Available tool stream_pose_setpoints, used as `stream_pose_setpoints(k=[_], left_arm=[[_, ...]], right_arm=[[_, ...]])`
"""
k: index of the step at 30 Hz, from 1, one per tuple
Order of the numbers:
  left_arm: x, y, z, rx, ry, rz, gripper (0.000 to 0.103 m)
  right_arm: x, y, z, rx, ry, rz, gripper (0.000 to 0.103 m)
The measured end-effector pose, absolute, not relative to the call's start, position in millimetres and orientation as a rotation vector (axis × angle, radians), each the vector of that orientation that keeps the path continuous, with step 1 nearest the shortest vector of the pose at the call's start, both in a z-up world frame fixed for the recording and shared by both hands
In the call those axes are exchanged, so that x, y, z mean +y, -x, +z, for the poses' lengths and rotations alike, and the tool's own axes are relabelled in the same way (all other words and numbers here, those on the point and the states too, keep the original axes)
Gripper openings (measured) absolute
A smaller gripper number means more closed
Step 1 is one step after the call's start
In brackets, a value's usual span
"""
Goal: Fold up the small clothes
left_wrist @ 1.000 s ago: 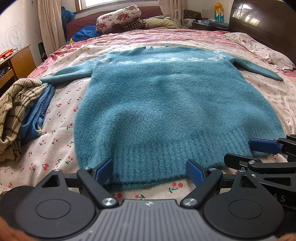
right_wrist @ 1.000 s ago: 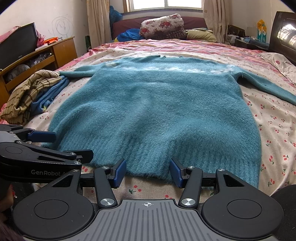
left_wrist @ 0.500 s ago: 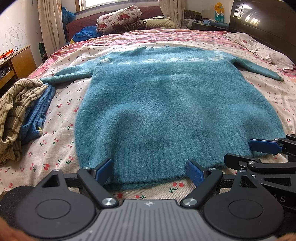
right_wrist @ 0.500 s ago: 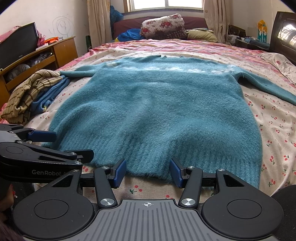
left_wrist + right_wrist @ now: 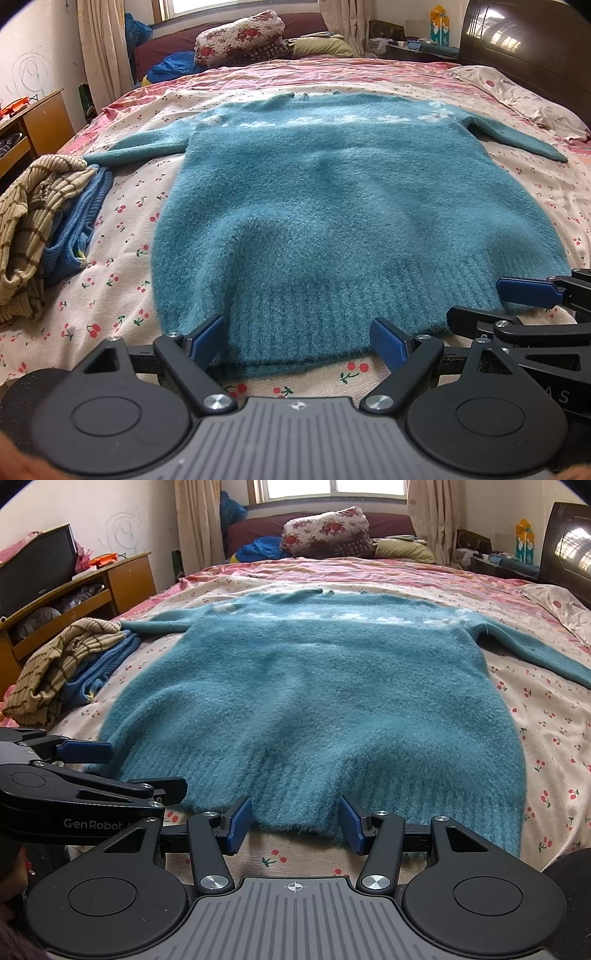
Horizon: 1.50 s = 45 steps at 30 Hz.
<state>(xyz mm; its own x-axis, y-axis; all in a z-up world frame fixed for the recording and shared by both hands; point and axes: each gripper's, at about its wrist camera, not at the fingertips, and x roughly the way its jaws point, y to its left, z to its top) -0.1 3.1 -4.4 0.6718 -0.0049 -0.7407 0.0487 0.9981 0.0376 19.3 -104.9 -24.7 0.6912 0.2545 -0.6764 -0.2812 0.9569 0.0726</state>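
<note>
Indoors, cherry-print bed (image 5: 122,295) (sunlit), teal sweater (image 5: 343,206) flat, curtains (image 5: 195,528)

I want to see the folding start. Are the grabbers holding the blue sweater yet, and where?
Not yet. The left gripper and right gripper are both open at the sweater hem, holding nothing.

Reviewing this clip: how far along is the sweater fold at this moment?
Done: the teal sweater lies spread flat on the bed, sleeves out. In hand: the left hand-held gripper and right hand-held gripper sit open at its hem, gripping nothing. Left: every fold.
</note>
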Motion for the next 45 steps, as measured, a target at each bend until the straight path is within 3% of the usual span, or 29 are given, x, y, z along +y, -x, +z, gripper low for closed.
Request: stream_pose_setpoints(k=[26,45], left_arm=[[-1.8,-6.8,19.7,0.776,-0.057,-0.041,0.09],[-61.1,-131.4,39.3,0.754,-0.069,-0.123,0.09]], right_arm=[[-106.9,-17.2,-4.9,0.687,0.032,0.291,0.051],[-169.4,-115.4,13.0,0.691,-0.134,0.156,0.05]])
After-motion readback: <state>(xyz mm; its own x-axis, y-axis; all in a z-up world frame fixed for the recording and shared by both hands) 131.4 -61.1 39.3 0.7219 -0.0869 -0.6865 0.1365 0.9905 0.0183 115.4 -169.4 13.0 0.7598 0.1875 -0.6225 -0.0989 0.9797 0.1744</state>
